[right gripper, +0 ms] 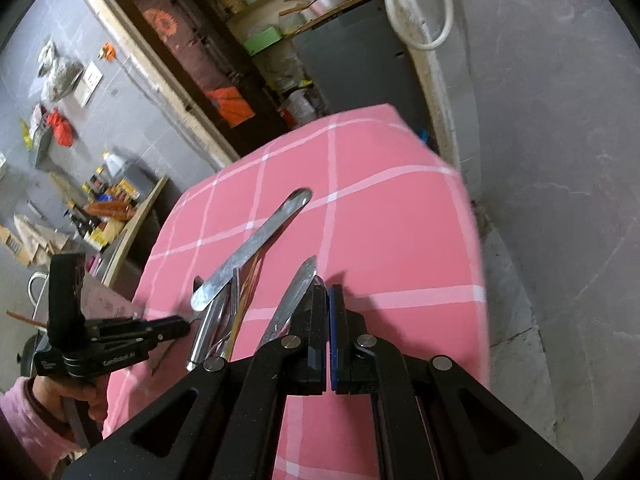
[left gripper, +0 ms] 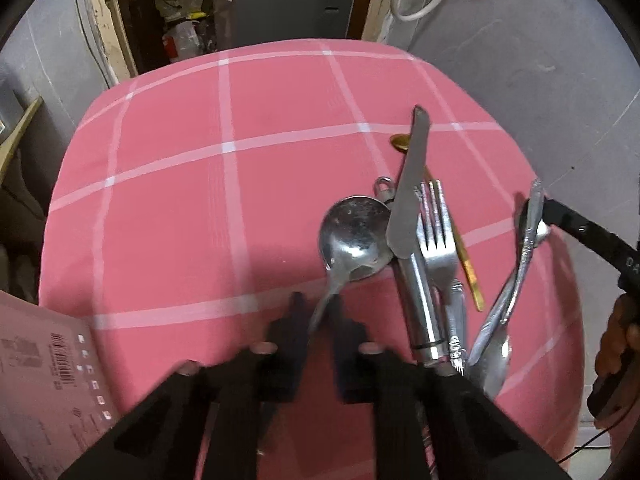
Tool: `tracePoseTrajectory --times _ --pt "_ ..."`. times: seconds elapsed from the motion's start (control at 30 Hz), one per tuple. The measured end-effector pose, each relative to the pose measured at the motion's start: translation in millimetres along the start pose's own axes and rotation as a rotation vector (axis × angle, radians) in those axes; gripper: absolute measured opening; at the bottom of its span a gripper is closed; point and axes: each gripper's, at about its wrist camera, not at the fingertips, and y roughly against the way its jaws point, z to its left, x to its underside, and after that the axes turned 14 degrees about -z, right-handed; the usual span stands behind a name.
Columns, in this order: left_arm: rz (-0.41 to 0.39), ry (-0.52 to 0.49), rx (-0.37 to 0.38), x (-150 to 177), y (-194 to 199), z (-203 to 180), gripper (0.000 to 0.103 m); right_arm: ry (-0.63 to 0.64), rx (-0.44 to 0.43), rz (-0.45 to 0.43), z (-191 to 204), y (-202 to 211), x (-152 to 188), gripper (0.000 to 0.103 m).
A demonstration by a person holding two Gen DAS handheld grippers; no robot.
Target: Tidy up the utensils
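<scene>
A big silver spoon (left gripper: 354, 236) lies on the pink checked tablecloth (left gripper: 180, 200). Its handle runs back between the fingers of my left gripper (left gripper: 320, 308), whose jaws stand slightly apart and look loose around it. Beside the spoon lie a table knife (left gripper: 412, 192), a fork (left gripper: 436, 224) and a thin gold utensil (left gripper: 468, 268), partly stacked. My right gripper (right gripper: 328, 296) is shut with nothing between its pads. A second silver spoon's handle (right gripper: 296, 296) rests against the outer side of its left finger. The knife (right gripper: 256, 240) shows again in the right wrist view.
A pale pink printed box (left gripper: 48, 380) sits at the table's near left corner. The table's right edge (right gripper: 476, 280) drops to a grey floor. Shelves with clutter (right gripper: 256, 40) stand behind the table. A hand in a pink sleeve (right gripper: 76, 396) holds the left gripper.
</scene>
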Motion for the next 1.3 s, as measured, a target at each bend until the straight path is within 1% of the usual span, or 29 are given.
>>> tracePoseTrajectory --times 0.13,0.2,0.27,0.3,0.43,0.5,0.63,0.7,0.73,0.8,0.83,0.87,0.9,0.93,0.97,1.0,1.07,1.17,1.23,1.3 --pt "0.018 0.063 0.041 -2 1 7 0.007 0.004 0.035 -0.055 0 16 -7 0.001" --pt "0.021 0.1 0.062 -1 3 10 0.006 0.028 0.049 -0.082 5 25 -12 0.002" --pt "0.02 0.129 0.088 1 9 10 0.001 0.055 0.057 -0.102 11 32 -17 0.002" --pt "0.021 0.14 0.098 4 12 9 0.001 0.069 0.059 -0.112 15 37 -20 0.002" --pt "0.05 0.152 0.131 15 17 0 0.001 0.101 0.051 -0.131 27 52 -26 0.002" --pt "0.055 0.152 0.121 21 19 0 0.001 0.101 0.045 -0.124 28 56 -25 0.002" --pt "-0.031 0.171 0.114 21 33 5 0.001 0.071 0.035 -0.097 25 58 -15 0.002" --pt "-0.088 0.153 0.099 15 39 4 0.002 0.036 0.028 -0.076 21 55 -7 0.002" --pt "-0.102 0.143 0.094 12 39 5 0.004 0.018 0.024 -0.063 20 53 -4 0.002" --pt "-0.119 0.133 0.082 5 31 6 0.012 -0.004 0.015 -0.05 18 48 3 0.002" --pt "-0.133 0.139 0.084 2 25 8 0.022 -0.007 0.011 -0.046 17 46 5 0.002" --pt "-0.145 0.147 0.083 -2 21 10 0.029 -0.007 0.008 -0.041 16 45 7 0.002" --pt "-0.173 0.165 0.087 -5 18 13 0.032 -0.007 0.005 -0.036 16 43 8 0.002" --pt "-0.194 0.18 0.094 -7 16 15 0.038 -0.006 0.002 -0.034 16 42 10 0.002" --pt "-0.211 0.19 0.1 -9 14 17 0.048 -0.006 -0.001 -0.031 16 41 11 0.002" --pt "-0.221 0.192 0.102 -10 13 18 0.052 -0.005 -0.005 -0.028 15 40 11 0.002" --pt "-0.235 0.188 0.121 -13 7 18 0.052 -0.005 -0.01 -0.022 13 37 12 0.002" --pt "-0.221 0.191 0.163 -16 -8 18 0.052 -0.007 -0.019 -0.011 10 31 12 0.002" --pt "-0.213 0.212 0.188 -16 -16 23 0.051 -0.011 -0.025 -0.006 9 29 11 0.002" --pt "-0.205 0.246 0.221 -16 -21 28 0.043 -0.02 -0.032 0.0 7 24 11 0.002"
